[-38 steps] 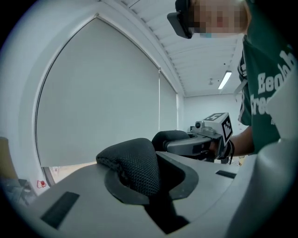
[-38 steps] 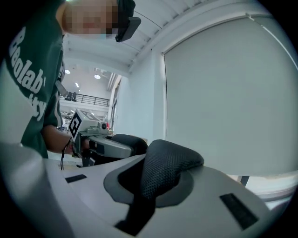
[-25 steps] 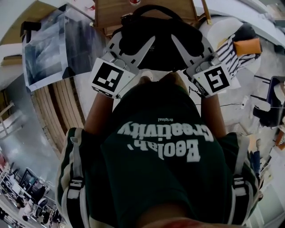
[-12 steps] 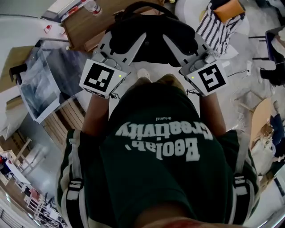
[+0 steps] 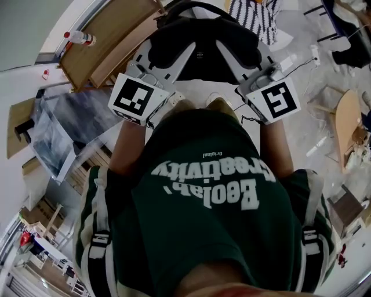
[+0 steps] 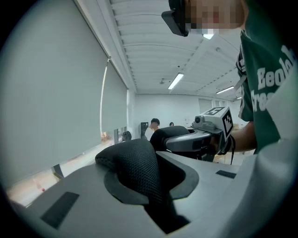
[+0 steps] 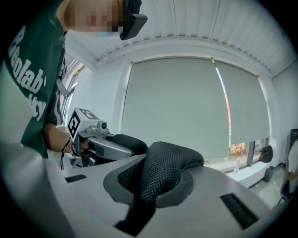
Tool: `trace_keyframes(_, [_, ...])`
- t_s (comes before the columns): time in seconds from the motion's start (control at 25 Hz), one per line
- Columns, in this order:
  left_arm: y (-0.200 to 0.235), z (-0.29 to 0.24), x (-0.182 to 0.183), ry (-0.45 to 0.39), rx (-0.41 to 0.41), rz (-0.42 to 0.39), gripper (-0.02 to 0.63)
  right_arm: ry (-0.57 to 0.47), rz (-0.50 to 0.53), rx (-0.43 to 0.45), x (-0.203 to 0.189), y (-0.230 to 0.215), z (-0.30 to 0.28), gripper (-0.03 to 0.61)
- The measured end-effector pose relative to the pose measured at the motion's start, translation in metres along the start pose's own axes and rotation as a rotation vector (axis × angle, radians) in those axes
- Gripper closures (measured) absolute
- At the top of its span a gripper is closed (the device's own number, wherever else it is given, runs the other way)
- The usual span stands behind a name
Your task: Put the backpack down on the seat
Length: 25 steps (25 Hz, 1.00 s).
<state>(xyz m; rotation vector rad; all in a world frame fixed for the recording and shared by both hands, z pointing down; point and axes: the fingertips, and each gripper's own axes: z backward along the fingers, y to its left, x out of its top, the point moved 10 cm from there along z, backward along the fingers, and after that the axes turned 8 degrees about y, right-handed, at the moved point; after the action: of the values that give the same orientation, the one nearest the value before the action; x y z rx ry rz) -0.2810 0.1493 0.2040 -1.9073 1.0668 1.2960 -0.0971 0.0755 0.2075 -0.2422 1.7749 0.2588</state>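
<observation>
Two claws, both drawn narrow, each biting a padded strap of the black backpack (image 5: 200, 35). Left claw (image 5: 174, 58) pinched on one mesh shoulder strap (image 6: 135, 169), right claw (image 5: 235, 58) pinched on the other mesh shoulder strap (image 7: 160, 174). Pads sunk into the padding in both gripper views, no gap showing beside it. Backpack hanging between the two claws in the air, out in front of the chest, over pale floor. Wooden desk (image 5: 101, 40) off to the left, striped cloth (image 5: 255, 14) just beyond the bag. No seat to be picked out for certain beneath the load.

Judged as the carrying step: bag lifted and borne by its straps, not yet set down.

Next, by that reading:
- Find the seat and bring the bag squarely over it.
- Lower with both claws kept level, for a flat landing of the base.
- Only then ease the grip on the straps and draw the claws clear.

Worth guarding against: forward slumping of a soft bag on slack straps. Best to rest it against a backrest, if any, before letting go.
</observation>
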Motion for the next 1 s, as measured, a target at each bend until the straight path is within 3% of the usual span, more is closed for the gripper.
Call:
trace_keyframes(0.56, [-0.122,-0.142,0.040,0.045,-0.255,-0.025,0.537,0.031,-0.111,-0.250,-0.055,-0.071,0.165,0.517])
trace_keyframes(0.76, [-0.132,-0.185,0.056,0.056,-0.342,-0.084,0.537,0.017,-0.148,-0.345,-0.062,-0.102,0.187,0.517])
trace_keyframes(1.0, [-0.104,-0.248,0.066,0.056,-0.389,-0.083,0.535,0.029,-0.183,-0.376,-0.074,-0.156,0.176,0.517])
